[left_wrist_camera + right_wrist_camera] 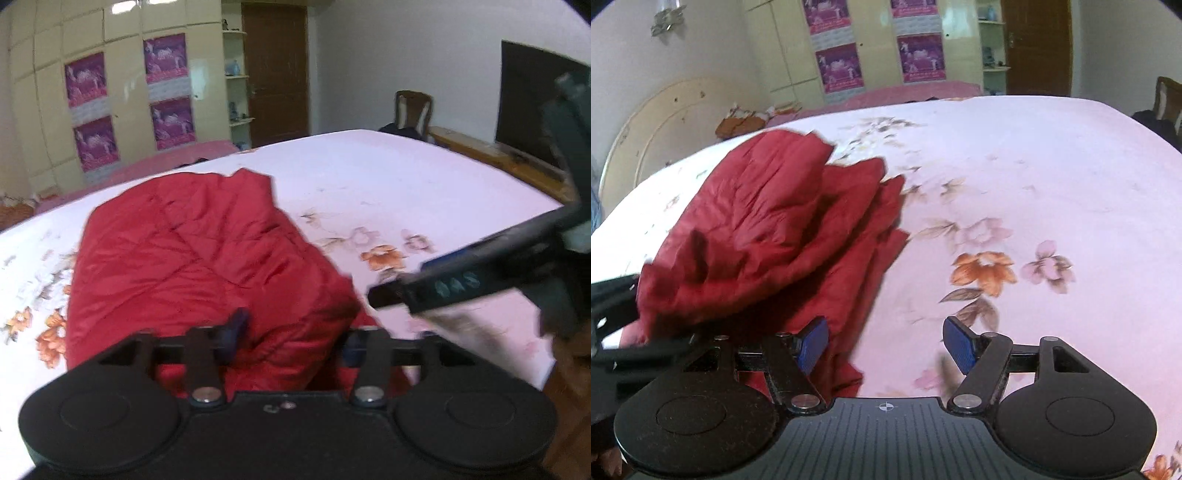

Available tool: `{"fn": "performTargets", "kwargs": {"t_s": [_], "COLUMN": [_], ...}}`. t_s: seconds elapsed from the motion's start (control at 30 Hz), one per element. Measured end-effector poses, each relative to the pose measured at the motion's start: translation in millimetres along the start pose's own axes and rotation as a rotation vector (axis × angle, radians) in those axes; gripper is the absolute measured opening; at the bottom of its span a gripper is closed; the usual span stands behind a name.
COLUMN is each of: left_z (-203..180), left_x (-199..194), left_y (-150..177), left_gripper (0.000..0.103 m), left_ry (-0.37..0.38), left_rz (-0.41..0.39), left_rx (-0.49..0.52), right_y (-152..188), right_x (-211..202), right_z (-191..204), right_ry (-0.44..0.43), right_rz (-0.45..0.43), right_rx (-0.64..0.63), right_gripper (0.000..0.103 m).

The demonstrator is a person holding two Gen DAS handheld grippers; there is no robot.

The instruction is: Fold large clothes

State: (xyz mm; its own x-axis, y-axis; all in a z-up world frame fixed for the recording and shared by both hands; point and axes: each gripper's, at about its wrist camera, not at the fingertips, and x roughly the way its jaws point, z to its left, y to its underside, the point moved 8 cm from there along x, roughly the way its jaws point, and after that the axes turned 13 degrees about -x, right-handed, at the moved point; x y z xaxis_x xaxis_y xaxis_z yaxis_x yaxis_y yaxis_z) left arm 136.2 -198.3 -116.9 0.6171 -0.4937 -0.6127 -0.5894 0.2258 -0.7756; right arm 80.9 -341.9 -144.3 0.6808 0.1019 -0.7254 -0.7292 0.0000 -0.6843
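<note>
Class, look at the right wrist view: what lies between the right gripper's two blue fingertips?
In the right wrist view, only bare floral bedsheet shows between the right gripper's open fingertips. The red jacket lies beside and behind its left fingertip, not inside the gap.

We note a home bedroom: a wide bed [1034,166] under a flowered sheet, a cream wardrobe [122,92] hung with purple posters [85,79], a wooden door [275,70], a chair [413,109].

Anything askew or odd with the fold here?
Yes: the red jacket is folded unevenly. In the right wrist view its layers fan out in stepped edges on the floral sheet, not squared up. Nothing looks spilled or damaged.
</note>
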Motion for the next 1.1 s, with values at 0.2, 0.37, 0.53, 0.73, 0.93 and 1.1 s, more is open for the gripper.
{"fn": "performTargets", "kwargs": {"t_s": [0.2, 0.37, 0.53, 0.73, 0.93, 1.1], "left_z": [-4, 40, 114, 146, 119, 96], "left_x": [-37, -74, -66, -12, 2, 18], "left_y": [-20, -43, -45, -11, 1, 11], "left_gripper": [0.086, 0.086, 0.073, 0.04, 0.035, 0.035], "left_ry": [0.05, 0.011, -0.195, -0.237, -0.17, -0.126], "left_rz": [-0.058, -0.157, -0.179, -0.073, -0.084, -0.057], "left_rx": [-0.017, -0.176, -0.299, -0.321, -0.244, -0.161], "right_y": [-32, -62, -76, -61, -48, -32], "right_x": [-19, -18, -1, 27, 20, 17], "right_z": [-18, -4, 28, 56, 55, 38], "right_ry": [-0.051, -0.182, -0.315, -0.369, -0.368, -0.306], "right_rz": [-0.071, -0.111, -0.08, 0.033, 0.044, 0.027], "right_rx": [0.103, 0.149, 0.178, 0.16, 0.136, 0.124], "right_gripper": [0.068, 0.068, 0.068, 0.068, 0.02, 0.016]}}
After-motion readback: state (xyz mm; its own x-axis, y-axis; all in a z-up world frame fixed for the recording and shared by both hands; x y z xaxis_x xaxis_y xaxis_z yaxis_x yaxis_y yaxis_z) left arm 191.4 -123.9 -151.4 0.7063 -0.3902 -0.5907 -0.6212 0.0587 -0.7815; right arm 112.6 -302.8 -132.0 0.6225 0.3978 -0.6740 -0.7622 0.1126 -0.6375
